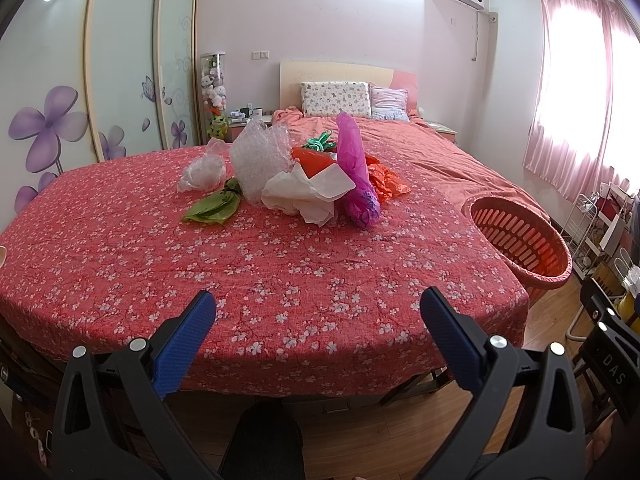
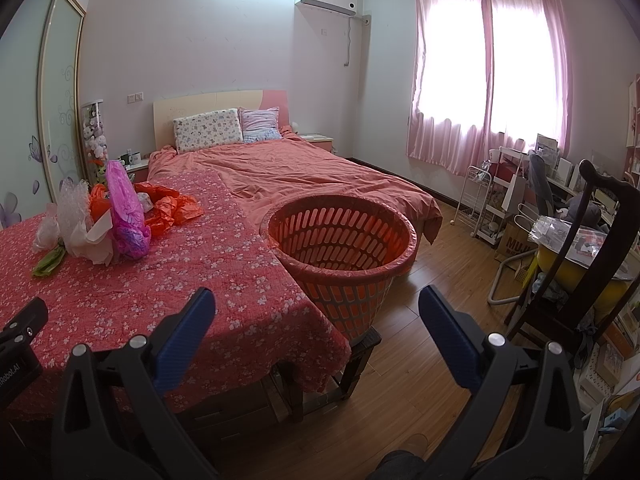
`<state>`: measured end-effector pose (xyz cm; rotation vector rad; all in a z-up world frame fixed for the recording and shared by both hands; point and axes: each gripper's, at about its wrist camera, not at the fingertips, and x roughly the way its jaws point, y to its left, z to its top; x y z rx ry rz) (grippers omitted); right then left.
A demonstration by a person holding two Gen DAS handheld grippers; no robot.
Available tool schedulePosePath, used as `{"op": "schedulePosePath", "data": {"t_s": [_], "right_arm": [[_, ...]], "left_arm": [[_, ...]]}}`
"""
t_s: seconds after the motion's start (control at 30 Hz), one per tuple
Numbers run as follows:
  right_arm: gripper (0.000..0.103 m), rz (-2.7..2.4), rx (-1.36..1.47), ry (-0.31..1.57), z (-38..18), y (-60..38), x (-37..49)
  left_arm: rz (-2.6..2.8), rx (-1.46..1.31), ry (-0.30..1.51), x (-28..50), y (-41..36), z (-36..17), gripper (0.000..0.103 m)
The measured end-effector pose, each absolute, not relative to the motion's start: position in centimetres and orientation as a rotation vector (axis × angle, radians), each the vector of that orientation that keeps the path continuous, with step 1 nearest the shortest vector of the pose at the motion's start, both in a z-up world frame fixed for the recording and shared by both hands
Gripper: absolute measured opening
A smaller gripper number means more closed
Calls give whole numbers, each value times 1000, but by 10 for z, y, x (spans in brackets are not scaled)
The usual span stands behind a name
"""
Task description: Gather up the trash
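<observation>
Lying well beyond the open left claw [image 1: 318,312]: trash pile [image 1: 304,168].

We read "DAS" in pale letters on the black device [image 1: 612,368] at the right edge of the left wrist view. We read "Robok.AI" on the black device [image 2: 18,354] at the left edge of the right wrist view, and "MUJ" on a brown cardboard box [image 2: 516,242].

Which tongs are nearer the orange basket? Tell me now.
Right. The right tongs open just short of the orange basket; the left tongs face the trash pile, basket off right.
</observation>
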<state>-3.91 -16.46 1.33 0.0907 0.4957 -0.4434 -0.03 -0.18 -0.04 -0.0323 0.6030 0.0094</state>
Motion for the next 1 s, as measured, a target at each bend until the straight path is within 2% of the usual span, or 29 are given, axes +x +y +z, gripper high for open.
{"op": "schedulePosePath", "data": {"t_s": [1.0], "right_arm": [[99, -445, 95, 494, 14, -166, -41]], "left_arm": [[8, -33, 603, -2, -7, -2, 101]]}}
